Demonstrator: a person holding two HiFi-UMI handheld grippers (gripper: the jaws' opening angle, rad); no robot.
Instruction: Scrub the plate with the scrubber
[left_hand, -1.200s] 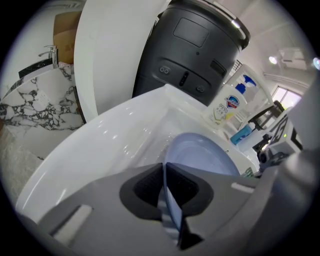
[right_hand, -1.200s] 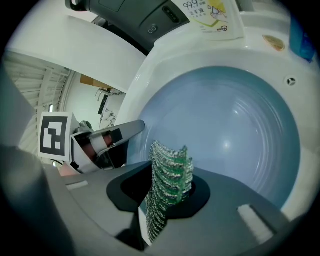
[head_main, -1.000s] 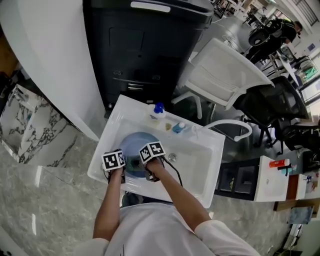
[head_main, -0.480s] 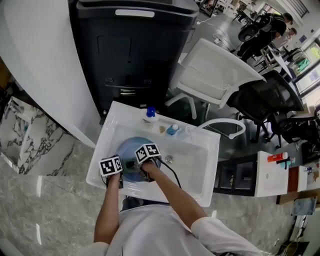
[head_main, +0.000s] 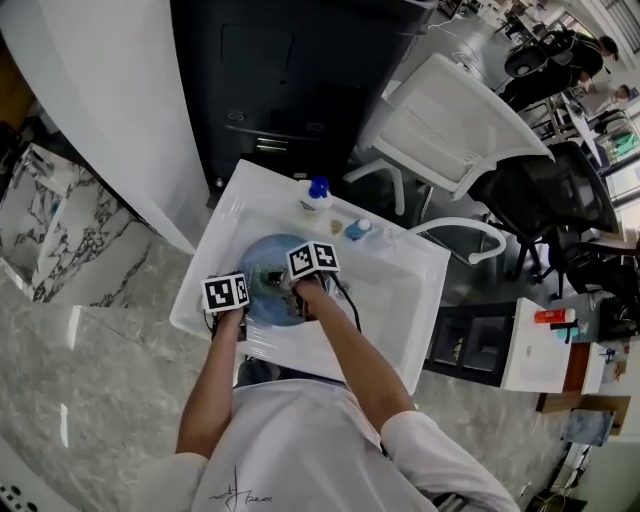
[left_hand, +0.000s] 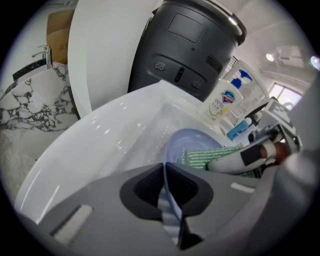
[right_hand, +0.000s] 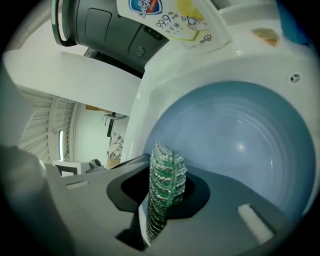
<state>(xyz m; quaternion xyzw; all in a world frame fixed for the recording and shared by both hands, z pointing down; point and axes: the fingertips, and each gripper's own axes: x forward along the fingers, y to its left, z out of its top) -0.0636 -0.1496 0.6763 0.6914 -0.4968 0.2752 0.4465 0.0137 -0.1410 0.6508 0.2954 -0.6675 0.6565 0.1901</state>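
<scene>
White moulded sink set in a grey marbled worktop, with a dark grey bin-like unit behind it and a white plastic chair far right. The pale blue round plate stands tilted in the left part of the basin.

The left tool is clamped on the plate's near rim, which runs edge-on between the jaws. The right tool is closed on a green mesh scrubber, and the scrubber lies against the plate's face.

A white soap bottle with blue pump top sits on the far sink ledge. Its label reads "99.9" under a round blue-and-red logo; the brand name is too cut off to read, and the small print is unreadable. A small blue container is just right of it.

Only the left gripper view shows the scrubber spread flat on the plate under the right tool, plus a chrome tap over a marble basin far left. Only the right gripper view shows the label digits and the plate's ringed inner face. Only the head view shows both marker cubes, the arms and the chair.
</scene>
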